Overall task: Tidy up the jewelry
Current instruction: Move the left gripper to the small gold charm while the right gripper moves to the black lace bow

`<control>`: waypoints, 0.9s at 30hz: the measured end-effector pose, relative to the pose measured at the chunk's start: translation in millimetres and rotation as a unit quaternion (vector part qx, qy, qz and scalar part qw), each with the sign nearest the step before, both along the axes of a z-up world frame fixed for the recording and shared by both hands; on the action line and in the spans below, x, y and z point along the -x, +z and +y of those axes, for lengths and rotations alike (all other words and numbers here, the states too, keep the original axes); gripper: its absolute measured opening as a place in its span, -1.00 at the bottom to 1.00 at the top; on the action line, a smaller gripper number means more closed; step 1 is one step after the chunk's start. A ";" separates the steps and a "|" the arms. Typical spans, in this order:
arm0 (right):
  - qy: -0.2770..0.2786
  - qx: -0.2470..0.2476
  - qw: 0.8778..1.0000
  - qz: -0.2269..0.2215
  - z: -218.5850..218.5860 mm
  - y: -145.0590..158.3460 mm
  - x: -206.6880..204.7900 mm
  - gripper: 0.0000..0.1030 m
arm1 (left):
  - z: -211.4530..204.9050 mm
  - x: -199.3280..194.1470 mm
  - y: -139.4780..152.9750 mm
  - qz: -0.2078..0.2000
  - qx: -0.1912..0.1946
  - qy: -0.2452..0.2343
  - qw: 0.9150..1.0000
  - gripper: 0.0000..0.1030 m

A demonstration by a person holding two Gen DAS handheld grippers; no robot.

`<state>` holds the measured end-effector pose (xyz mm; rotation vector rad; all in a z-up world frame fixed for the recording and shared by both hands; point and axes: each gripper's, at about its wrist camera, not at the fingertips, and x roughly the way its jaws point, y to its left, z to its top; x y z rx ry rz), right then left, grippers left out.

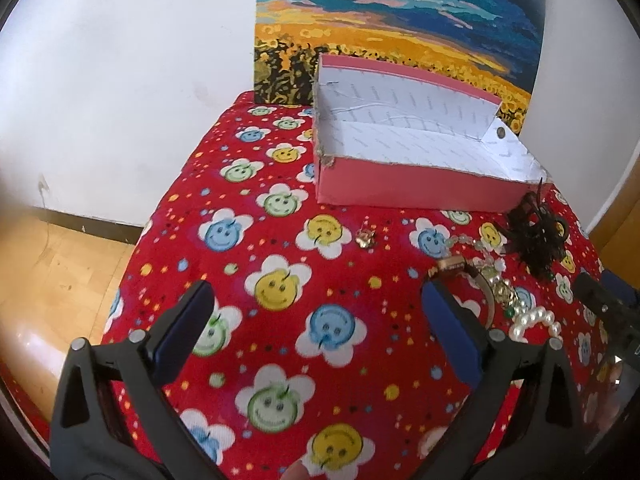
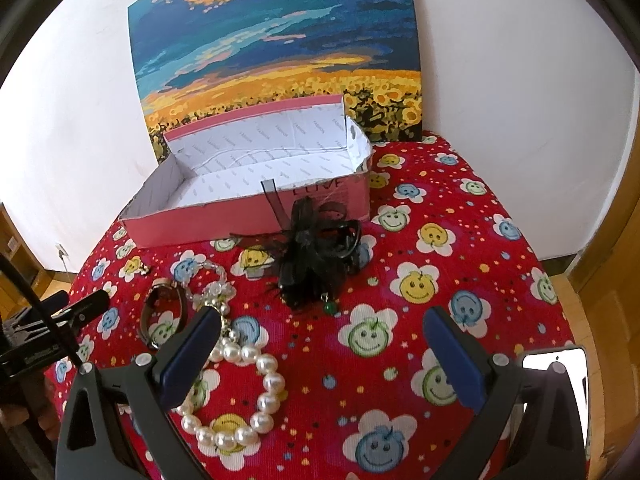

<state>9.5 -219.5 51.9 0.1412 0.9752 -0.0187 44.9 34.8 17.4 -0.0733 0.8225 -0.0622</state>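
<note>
With both tongs, left [image 1: 316,320] & right [image 2: 320,344], spread wide & empty, pearl bracelet [image 2: 236,396] could snag tangled pieces nr tabletop's left edge, missing pink box [image 2: 256,216].

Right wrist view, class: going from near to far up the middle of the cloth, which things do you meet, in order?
Pearl bracelet → black feather hair piece → pink box → sunflower painting.
</note>
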 end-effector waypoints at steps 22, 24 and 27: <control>-0.004 -0.022 0.999 0.030 -15.0 -7.7 -34.2 1.00 | -29.6 -53.8 -19.5 0.041 -0.018 -0.044 0.998 -0.51; -0.002 -0.025 0.999 0.033 -14.4 -9.5 -35.8 1.00 | -32.1 -54.0 -19.9 0.038 -0.025 -0.046 0.998 -0.52; 0.001 -0.026 0.999 0.034 -13.4 -10.8 -37.1 1.00 | -33.8 -54.5 -20.0 0.036 -0.027 -0.050 0.998 -0.66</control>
